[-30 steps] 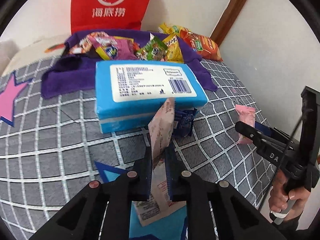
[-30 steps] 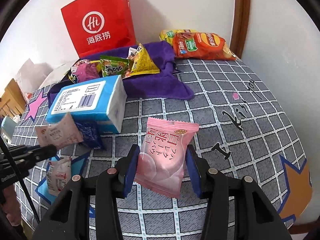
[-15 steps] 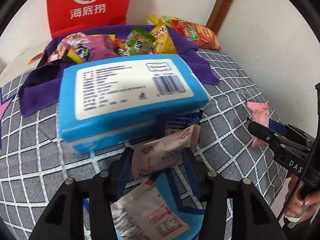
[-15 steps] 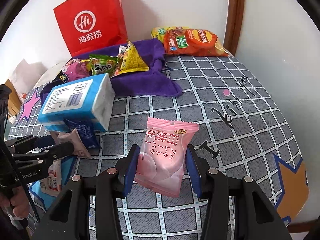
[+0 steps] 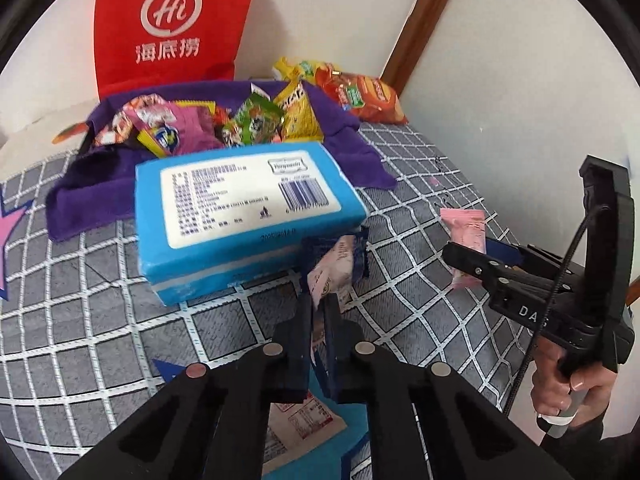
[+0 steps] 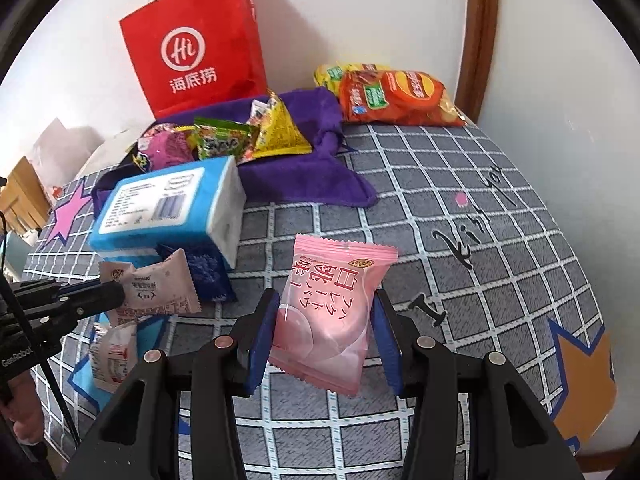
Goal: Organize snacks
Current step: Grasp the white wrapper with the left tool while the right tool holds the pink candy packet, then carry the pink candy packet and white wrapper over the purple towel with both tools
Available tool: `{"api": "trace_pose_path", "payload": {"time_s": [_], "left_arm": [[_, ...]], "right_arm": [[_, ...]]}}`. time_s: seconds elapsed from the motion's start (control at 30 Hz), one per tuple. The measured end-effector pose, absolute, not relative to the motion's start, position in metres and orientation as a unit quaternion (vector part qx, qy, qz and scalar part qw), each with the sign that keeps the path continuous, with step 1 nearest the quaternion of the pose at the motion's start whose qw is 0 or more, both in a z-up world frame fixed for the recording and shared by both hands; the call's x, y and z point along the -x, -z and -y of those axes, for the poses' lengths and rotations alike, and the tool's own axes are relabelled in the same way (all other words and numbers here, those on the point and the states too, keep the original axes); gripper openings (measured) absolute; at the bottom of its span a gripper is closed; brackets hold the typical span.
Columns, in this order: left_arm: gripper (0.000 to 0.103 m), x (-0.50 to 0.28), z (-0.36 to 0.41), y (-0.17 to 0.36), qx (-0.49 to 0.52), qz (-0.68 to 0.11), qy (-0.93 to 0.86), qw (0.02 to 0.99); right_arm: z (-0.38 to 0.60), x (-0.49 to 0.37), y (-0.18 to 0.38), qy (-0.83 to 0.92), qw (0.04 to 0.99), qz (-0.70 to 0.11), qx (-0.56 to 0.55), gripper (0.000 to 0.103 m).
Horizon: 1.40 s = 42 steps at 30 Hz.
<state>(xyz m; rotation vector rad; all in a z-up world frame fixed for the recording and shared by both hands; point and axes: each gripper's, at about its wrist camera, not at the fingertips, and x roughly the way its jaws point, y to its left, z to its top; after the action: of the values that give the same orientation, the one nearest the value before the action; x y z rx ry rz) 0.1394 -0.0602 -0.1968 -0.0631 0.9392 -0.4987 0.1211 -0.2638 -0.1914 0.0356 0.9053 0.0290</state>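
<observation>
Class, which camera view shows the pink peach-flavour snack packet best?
The right wrist view: the pink peach-flavour snack packet fills the centre, printed face readable, between the right gripper fingers. The left wrist view shows it small, partly hidden.

Pale pink snack packet pinched at one end, held edge-up just before blue tissue pack. Pink peach-print packet held upright between blue pads. Assorted snacks heaped on purple cloth.

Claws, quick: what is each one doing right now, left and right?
Left claw: closed on the pale pink snack packet.
Right claw: closed on the pink peach-print packet, gripped by its sides.
</observation>
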Motion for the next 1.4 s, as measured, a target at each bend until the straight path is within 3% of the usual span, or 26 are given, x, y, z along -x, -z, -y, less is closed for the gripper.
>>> {"api": "trace_pose_path", "payload": {"time_s": [0.7,1.4], "left_arm": [[0.004,-0.131,0.02,0.133,0.043,-0.382,0.205,0.9],[0.004,-0.215,0.002,0.075,0.056,-0.336,0.172,0.924]], "right_arm": [[0.226,-0.129,0.145,-0.071,0.915,-0.397,-0.013,0.046],[0.197,-0.227,0.089,-0.128,0.923,-0.363,-0.012,0.046]]}}
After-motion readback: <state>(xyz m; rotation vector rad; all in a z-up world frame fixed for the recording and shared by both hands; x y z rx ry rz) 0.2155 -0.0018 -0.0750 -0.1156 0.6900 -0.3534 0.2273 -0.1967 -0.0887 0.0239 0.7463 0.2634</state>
